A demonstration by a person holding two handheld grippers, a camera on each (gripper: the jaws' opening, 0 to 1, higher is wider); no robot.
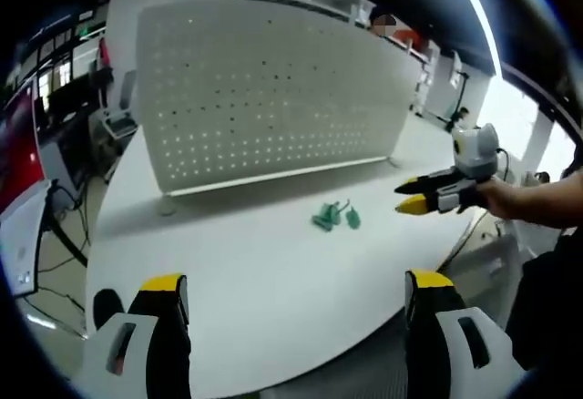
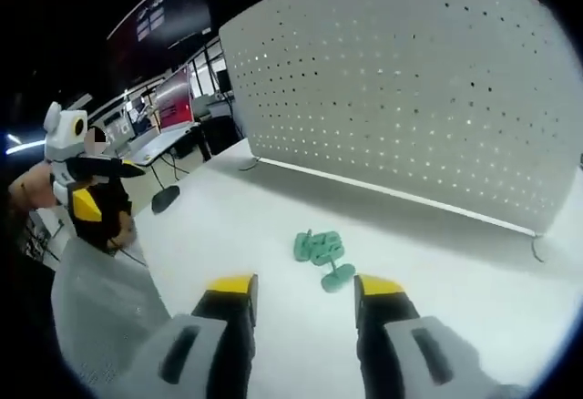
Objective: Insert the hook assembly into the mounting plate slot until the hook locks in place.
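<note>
While the green hooks point(image 1: 333, 216) lie mid-frame on the white table point(image 1: 255, 281) before the pegboard point(image 1: 264, 98), the left gripper point(image 1: 296, 291) stands wide apart, empty. Lower centre, the right gripper point(image 2: 302, 291) is apart too, hooks point(image 2: 321, 255) just beyond its tips

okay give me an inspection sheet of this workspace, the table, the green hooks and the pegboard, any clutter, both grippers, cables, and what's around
Surface: white table, mostly bare.
Job's things: small green plastic hook pieces lie loose on the table in front of the white perforated mounting panel, which stands upright on the table; not yet inserted.
Clutter: nothing seen.
Grippers: left gripper has its yellow-tipped jaws wide apart, empty, back from the hooks. Right gripper has its jaws apart, empty, just short of the hook pieces; in the left gripper view it comes in from the right, held by a hand.
Cables: dark cables hang off the table's far edge near a monitor.
Surroundings: desks and screens in a dim room.
</note>
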